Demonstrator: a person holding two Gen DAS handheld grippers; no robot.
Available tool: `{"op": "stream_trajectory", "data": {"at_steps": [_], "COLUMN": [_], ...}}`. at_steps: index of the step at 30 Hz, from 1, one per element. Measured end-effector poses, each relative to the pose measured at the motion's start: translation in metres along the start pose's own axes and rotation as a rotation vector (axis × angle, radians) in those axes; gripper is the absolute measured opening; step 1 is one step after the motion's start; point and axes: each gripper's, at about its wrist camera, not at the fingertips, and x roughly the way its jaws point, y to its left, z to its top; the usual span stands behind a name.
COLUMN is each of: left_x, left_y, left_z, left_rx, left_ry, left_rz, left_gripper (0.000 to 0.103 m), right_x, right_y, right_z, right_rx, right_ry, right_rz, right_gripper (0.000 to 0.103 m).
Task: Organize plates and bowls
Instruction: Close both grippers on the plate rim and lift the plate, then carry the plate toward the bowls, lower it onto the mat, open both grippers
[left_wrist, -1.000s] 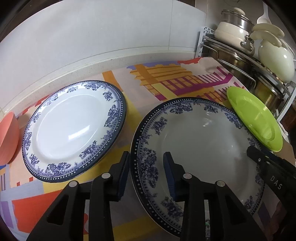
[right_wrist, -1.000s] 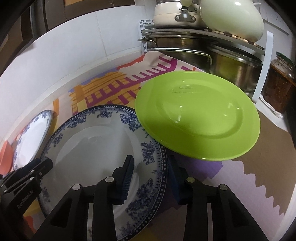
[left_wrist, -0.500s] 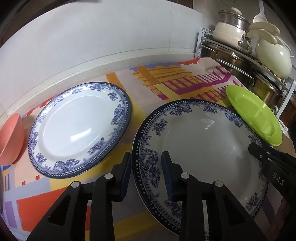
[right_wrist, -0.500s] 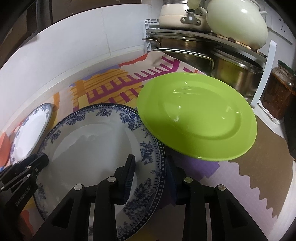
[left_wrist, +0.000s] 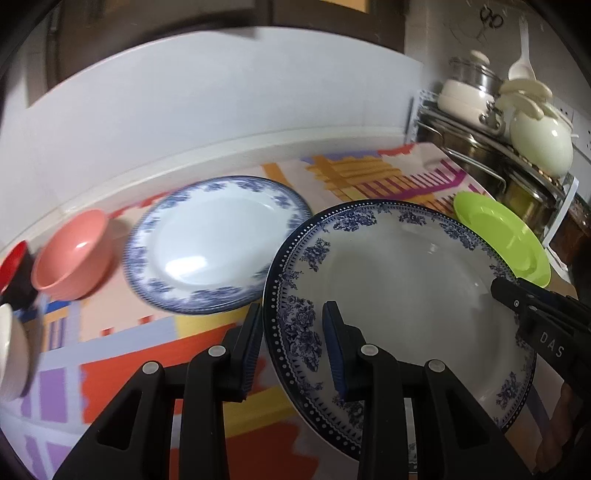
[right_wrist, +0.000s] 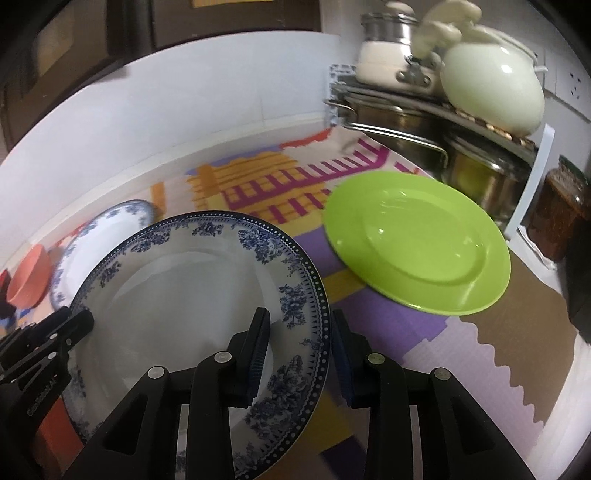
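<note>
While the big blue-patterned plate (left_wrist: 399, 291) is gripped by its rim at both sides, it is held raised off the surface (left_wrist: 122, 373). L of it: red bowl (left_wrist: 11, 266), pink bowl (left_wrist: 70, 254), 2nd blue-rimmed plate (left_wrist: 214, 243). Left tongs (left_wrist: 291, 350) are closed narrow on its L rim, right tongs (right_wrist: 301, 354) on its R rim. R of it: green plate (right_wrist: 417, 243), flat on the surface.

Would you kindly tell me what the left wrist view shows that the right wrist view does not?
Left wrist only: a white bowl at the left edge. Right wrist only: a dark glass jar beside the pot rack. Both: the large blue-patterned plate held at opposite rims by the left gripper and right gripper, and the lime green plate.
</note>
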Motion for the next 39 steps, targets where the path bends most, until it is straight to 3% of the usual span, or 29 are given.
{"op": "stream_trajectory", "data": {"at_steps": [19, 29, 39], "left_x": [-0.097, -0.12, -0.121], "left_y": [0.102, 0.148, 0.176], "left_z": [-0.058, -0.097, -0.125], "left_rx": [-0.19, -0.264, -0.307], "left_ry": [-0.018, 0.022, 0.088], "left_rz": [0.168, 0.245, 0.266], "left_gripper": [0.033, 0.033, 0.033], "right_x": [-0.054, -0.066, -0.062], "right_y": [0.114, 0.176, 0.213], "right_z": [-0.026, -0.051, -0.078], "right_rx": [-0.19, -0.288, -0.345], "right_ry": [-0.032, -0.001, 0.059], "right_rz": [0.168, 0.246, 0.277], "right_gripper": [0.034, 0.034, 0.034]}}
